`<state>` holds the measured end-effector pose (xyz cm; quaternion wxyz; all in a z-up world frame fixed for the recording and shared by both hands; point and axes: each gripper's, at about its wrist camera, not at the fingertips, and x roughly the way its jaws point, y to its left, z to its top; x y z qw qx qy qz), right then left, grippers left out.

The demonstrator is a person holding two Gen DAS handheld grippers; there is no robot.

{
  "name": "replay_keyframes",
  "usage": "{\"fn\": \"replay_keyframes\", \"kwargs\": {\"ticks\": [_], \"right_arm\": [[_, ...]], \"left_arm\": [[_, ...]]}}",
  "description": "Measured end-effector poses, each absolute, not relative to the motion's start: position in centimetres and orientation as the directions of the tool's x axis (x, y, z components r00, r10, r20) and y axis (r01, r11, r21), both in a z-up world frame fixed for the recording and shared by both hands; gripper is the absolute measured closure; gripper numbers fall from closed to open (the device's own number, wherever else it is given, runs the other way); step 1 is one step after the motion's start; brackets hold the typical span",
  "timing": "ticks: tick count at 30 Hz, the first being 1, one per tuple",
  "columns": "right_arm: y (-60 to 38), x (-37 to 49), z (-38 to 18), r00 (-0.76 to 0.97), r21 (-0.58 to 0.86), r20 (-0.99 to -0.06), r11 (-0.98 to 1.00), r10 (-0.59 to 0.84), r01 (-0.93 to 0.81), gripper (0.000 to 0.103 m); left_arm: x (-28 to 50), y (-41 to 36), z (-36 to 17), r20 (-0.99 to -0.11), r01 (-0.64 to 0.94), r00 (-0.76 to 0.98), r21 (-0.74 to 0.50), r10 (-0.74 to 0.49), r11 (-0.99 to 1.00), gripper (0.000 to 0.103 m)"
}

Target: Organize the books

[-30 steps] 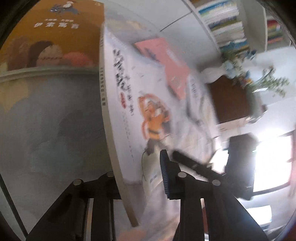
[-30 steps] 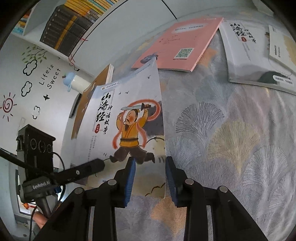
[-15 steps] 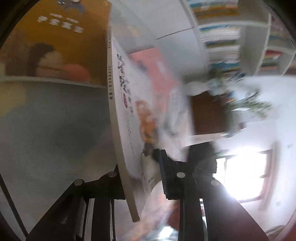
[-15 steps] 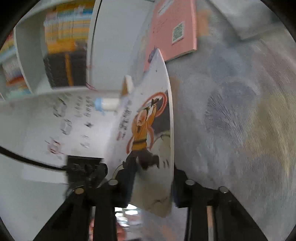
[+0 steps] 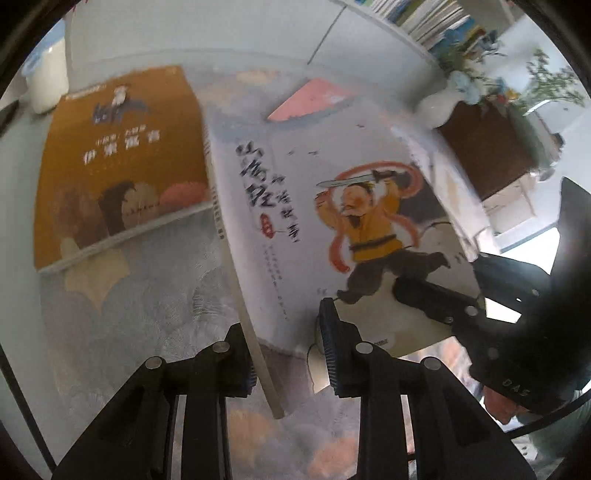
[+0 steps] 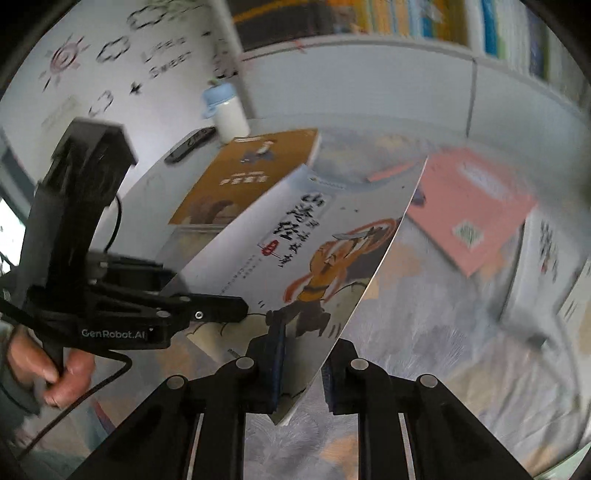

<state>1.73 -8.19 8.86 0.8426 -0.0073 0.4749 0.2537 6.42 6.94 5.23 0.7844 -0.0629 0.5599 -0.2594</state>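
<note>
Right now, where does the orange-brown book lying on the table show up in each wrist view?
Left wrist: orange-brown book fills the upper left, flat on the patterned tablecloth, left of the lifted white book's spine.
Right wrist: orange-brown book sits upper centre, behind the raised white book.
Shared landmark: the white bottle with the blue cap, beyond the book's far corner.

You are working in a home study or child's reading room, at a table spread with a leaf-patterned tablecloth (image 6: 461,350). Behind that cloth a white bookshelf (image 6: 388,22) is packed with rows of books, and to its left the wall carries sun and cloud decals (image 6: 107,51) with the words "Life is Sweet". A blue-capped bottle (image 6: 227,112) stands at the cloth's far edge, a white vase of flowers (image 5: 448,99) off its other corner.
</note>
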Motion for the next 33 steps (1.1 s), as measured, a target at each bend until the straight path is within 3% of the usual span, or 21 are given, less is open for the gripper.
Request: {"fn": "replay_keyframes", "kwargs": {"ticks": [6,13,22,33], "right_arm": [[-7.1,-0.2,11.5,0.505,0.102,-0.770,0.858,0.389,-0.504,0.087],[-4.8,4.1,14.3,0.530,0.115,-0.713,0.823,0.459,-0.557,0.087],[0.5,12.6,10.7,0.394,0.219,-0.748,0.758,0.534,-0.614,0.085],[1.3,16.7,6.4,0.295,0.294,-0.796,0.764,0.529,-0.575,0.081]], "left_arm": [[6.2,10.0,9.1,-0.792,0.313,0.328,-0.423,-0.515,0.850,0.079],[9.3,15.1,11.3,-0.772,0.225,0.442,-0.398,-0.457,0.889,0.079],[14.2,20.4,6.8,-0.802,0.066,0.457,-0.400,-0.384,0.914,0.079],[15.3,20.1,4.3,-0.816,0.011,0.425,-0.429,-0.392,0.903,0.079]]}}
